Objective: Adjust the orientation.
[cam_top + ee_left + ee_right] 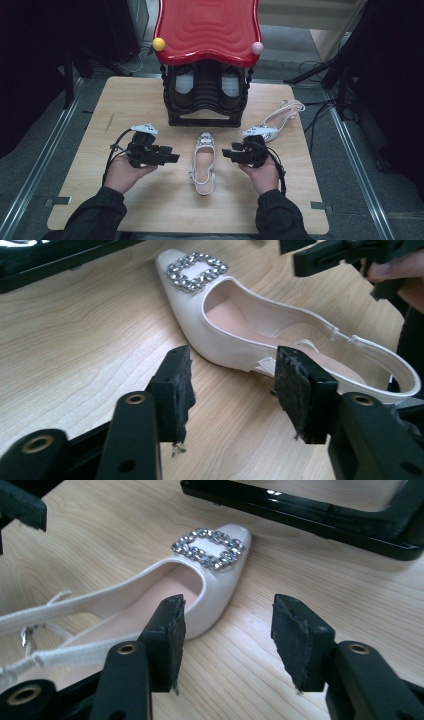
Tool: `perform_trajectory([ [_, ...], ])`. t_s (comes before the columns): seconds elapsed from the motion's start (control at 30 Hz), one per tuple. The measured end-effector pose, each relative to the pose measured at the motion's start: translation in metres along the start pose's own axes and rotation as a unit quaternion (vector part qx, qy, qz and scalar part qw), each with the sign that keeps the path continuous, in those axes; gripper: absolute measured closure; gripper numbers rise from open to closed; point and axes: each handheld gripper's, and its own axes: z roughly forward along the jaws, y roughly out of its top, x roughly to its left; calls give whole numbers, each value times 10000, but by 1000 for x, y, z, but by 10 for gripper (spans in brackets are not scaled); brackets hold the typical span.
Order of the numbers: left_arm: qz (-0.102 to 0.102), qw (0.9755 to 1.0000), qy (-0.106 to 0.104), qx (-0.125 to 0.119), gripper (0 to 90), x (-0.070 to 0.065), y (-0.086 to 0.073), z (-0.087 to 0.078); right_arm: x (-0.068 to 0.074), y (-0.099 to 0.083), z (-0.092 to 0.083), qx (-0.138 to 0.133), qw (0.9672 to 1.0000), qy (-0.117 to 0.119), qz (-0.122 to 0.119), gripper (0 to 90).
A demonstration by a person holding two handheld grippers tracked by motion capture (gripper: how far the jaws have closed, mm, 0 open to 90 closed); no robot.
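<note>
A white slingback shoe [204, 162] with a rhinestone buckle lies flat in the middle of the wooden table [125, 110], toe toward the rack. My left gripper [172, 157] hovers just left of it, jaws apart and pointing at the shoe. My right gripper [227, 152] mirrors it on the right side. In the left gripper view the shoe [240, 325] lies beyond the open pads [177, 385], untouched. The right gripper view has the shoe's toe [220, 585] just past its open gripper [227, 635]. A second matching shoe [272, 125] lies on its side at the right.
A black shoe rack [205, 95] with a glossy red top [207, 27] stands at the table's far middle, with a yellow ball [159, 44] and a pink ball [257, 48] at its corners. Cables and dark stands flank the table.
</note>
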Motion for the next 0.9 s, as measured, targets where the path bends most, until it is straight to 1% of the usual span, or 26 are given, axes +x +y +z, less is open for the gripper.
perform_trajectory([
  [0.1,-10,10000,45,-6,473,2,1,0,-4,-2,-7,10,10000,-28,-38,485],
  [0.23,2,10000,76,-23,463,5,3,-1,-8,-2,-17,-24,9999,-101,-7,489],
  [0.3,31,9999,86,-49,462,6,3,-2,-9,-1,-24,-63,9999,-148,-62,488],
  [0.37,15,9999,80,-63,459,7,4,-3,-10,0,-32,-106,9997,-209,-108,490],
  [0.43,-3,9999,107,-50,457,8,4,-2,-12,0,-38,-126,9995,-260,-101,494],
  [0.53,0,9999,116,-20,456,9,5,-2,-20,0,-46,-142,9993,-349,-33,514],
  [0.6,6,9999,123,-19,455,8,5,-1,-27,-1,-51,-167,9989,-433,37,540],
  [0.63,26,9999,126,-14,455,8,6,-1,-30,-2,-53,-178,9988,-456,86,574],
  [0.7,37,9999,127,-2,454,8,6,0,-38,-2,-57,-212,9982,-550,145,611],
  [0.77,59,9999,137,31,453,8,6,1,-46,-3,-59,-210,9976,-592,278,657],
  [0.9,80,9999,115,46,452,7,6,2,-61,-2,-57,-152,9962,-746,430,759],
])
